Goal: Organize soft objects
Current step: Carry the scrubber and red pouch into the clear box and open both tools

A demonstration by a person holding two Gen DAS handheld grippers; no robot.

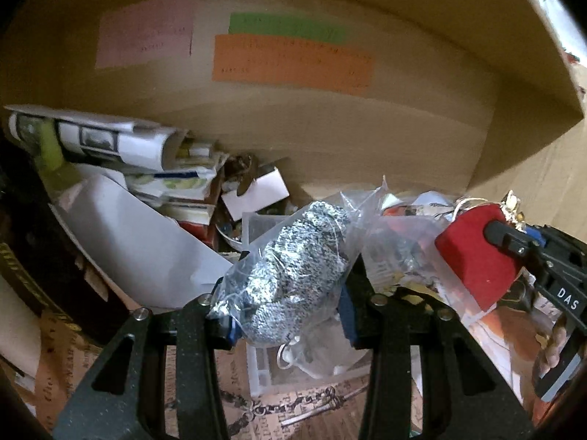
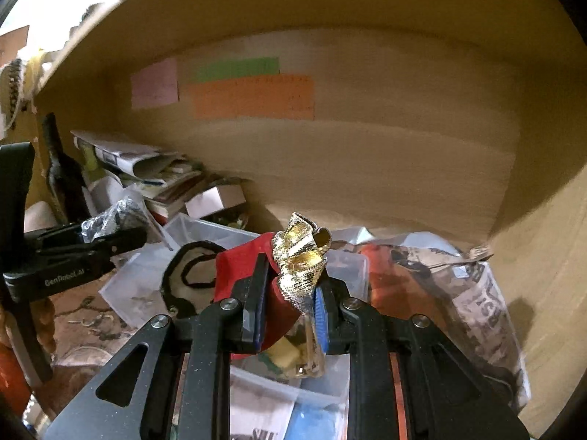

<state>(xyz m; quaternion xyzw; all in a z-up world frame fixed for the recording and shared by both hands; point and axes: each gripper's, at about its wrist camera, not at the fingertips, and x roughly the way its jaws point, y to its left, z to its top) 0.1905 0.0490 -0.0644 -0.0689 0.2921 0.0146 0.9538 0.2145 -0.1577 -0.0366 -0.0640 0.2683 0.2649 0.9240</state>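
Note:
My left gripper (image 1: 288, 315) is shut on a clear plastic bag of grey-white knitted fabric (image 1: 297, 275), held above the clutter inside a cardboard box (image 1: 330, 128). My right gripper (image 2: 288, 306) is shut on a red soft pouch (image 2: 242, 267) with a gold ribbon bow (image 2: 301, 260). In the left wrist view the right gripper (image 1: 513, 242) and the red pouch (image 1: 477, 256) show at the right. In the right wrist view the left gripper (image 2: 110, 245) with the bag (image 2: 110, 220) shows at the left.
The box wall carries pink (image 1: 143, 36), green (image 1: 286, 29) and orange (image 1: 293, 64) labels. Rolled papers and booklets (image 1: 110, 143), a small white box (image 1: 256, 190), clear plastic containers (image 2: 205, 242), a printed bag (image 2: 458, 293) and a dark bottle (image 2: 58, 172) fill the floor.

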